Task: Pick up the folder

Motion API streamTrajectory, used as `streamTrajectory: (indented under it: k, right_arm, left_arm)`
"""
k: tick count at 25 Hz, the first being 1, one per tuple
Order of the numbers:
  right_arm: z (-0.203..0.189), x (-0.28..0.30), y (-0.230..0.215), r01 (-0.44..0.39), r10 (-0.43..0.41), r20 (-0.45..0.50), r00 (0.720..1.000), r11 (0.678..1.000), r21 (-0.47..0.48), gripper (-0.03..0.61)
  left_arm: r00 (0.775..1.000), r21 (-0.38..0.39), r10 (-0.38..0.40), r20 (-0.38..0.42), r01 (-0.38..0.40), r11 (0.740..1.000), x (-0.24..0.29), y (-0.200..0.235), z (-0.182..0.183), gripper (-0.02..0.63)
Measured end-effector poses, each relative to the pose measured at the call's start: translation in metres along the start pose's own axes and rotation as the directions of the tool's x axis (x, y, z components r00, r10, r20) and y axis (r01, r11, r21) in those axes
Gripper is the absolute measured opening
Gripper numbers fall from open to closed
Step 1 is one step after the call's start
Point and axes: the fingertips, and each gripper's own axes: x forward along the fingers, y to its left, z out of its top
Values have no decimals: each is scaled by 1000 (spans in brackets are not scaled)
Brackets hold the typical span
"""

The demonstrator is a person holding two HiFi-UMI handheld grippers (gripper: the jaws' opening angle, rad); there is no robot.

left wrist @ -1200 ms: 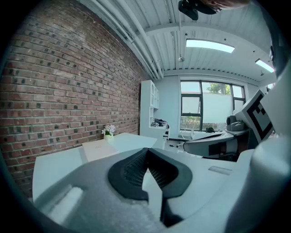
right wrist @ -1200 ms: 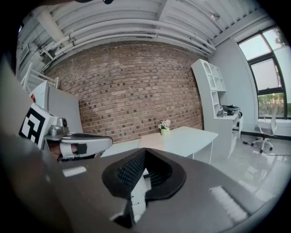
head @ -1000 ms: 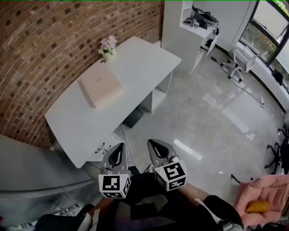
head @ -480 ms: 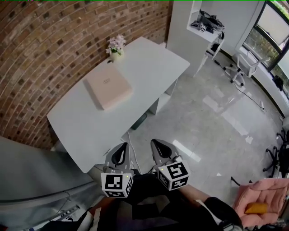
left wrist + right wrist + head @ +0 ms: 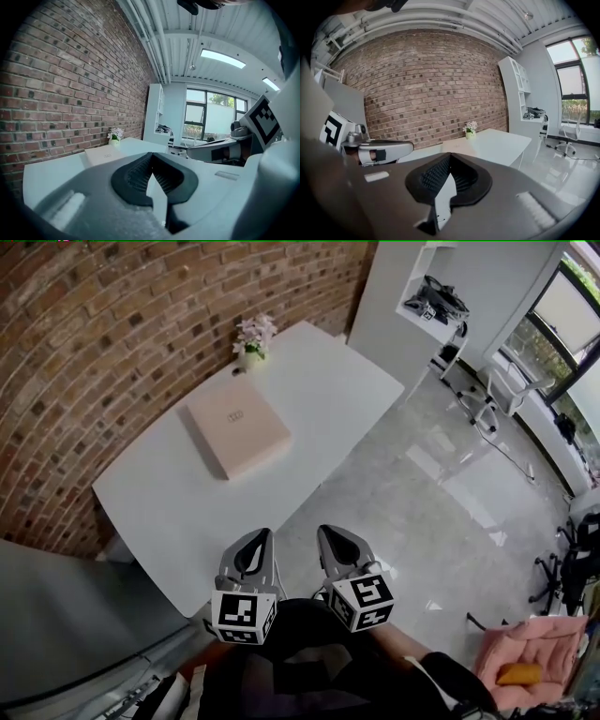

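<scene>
Two units, the left hand-held gripper [image 5: 251,552] and the right hand-held gripper [image 5: 339,547], are clenched and empty. The folder [image 5: 238,430] lies flat on the table [image 5: 169,521], well apart from both. It looks stiff, light and smooth, so grip an overhanging-free edge firmly.

We take this for an office — a long white desk [image 5: 328,399] stands against a brick wall [image 5: 112,324], with white shelving [image 5: 412,296] at its far end. A wheeled chair [image 5: 489,395] sits on the glossy floor [image 5: 422,502] near tall windows [image 5: 562,306], and overhead we see bare pipes [image 5: 150,42] and panel lights [image 5: 222,58].
</scene>
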Motion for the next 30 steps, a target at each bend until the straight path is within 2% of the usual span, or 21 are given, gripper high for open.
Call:
streamTrajectory:
  k: [8, 16, 24, 30]
  right_arm:
    - [15, 39, 26, 4, -4, 0, 1000, 1000, -27, 2]
    - [28, 76, 30, -23, 22, -14, 1000, 998, -59, 2]
    - [49, 138, 1, -106, 105, -18, 994, 991, -77, 2]
    - [65, 196, -21, -188, 182, -66, 981, 977, -96, 2]
  left_arm:
    - [1000, -28, 1, 28, 0, 1000, -1, 48, 9, -2]
    - [998, -55, 38, 41, -36, 998, 12, 83, 15, -2]
    - [989, -51, 140, 53, -138, 989, 60, 113, 34, -2]
    - [968, -105, 252, 7, -249, 963, 95, 142, 36, -2]
